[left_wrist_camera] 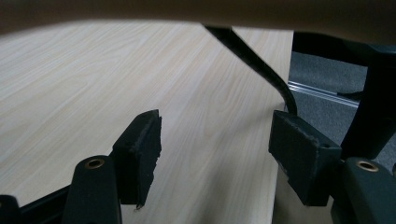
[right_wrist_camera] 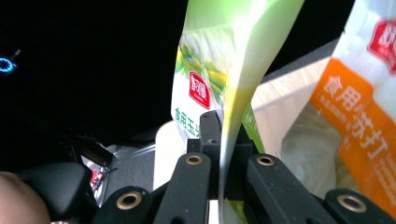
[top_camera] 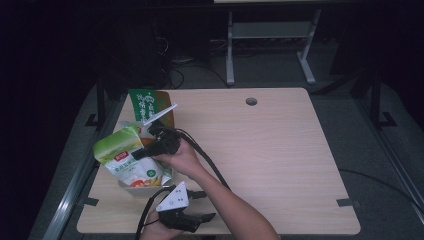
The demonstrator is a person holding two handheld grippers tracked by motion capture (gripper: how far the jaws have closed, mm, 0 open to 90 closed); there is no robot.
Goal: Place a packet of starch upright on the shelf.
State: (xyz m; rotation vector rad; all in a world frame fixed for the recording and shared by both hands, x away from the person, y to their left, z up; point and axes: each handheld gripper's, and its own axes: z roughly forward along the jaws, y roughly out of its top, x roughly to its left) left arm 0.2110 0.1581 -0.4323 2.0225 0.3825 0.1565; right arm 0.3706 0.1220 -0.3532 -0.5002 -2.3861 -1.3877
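My right gripper [top_camera: 142, 151] reaches across to the left side of the table [top_camera: 270, 150] and is shut on a green and white food bag [top_camera: 125, 156]. In the right gripper view the jaws [right_wrist_camera: 224, 140] pinch the bag's thin edge [right_wrist_camera: 210, 56], and the bag hangs tilted over a shallow cream box [top_camera: 137, 189]. An orange and white bag [right_wrist_camera: 355, 107] sits close on the right in that view. My left gripper [top_camera: 200, 219] rests low near the table's front edge, with its grey plate on top. Its jaws [left_wrist_camera: 215, 144] stand open over bare wood, nothing between them.
A green and orange bag [top_camera: 150, 107] stands upright behind the box. The right forearm and its cable [left_wrist_camera: 254, 60] cross above the left gripper. A round cable hole [top_camera: 251, 101] lies at the table's far side. Table legs and cables sit on the dark floor beyond.
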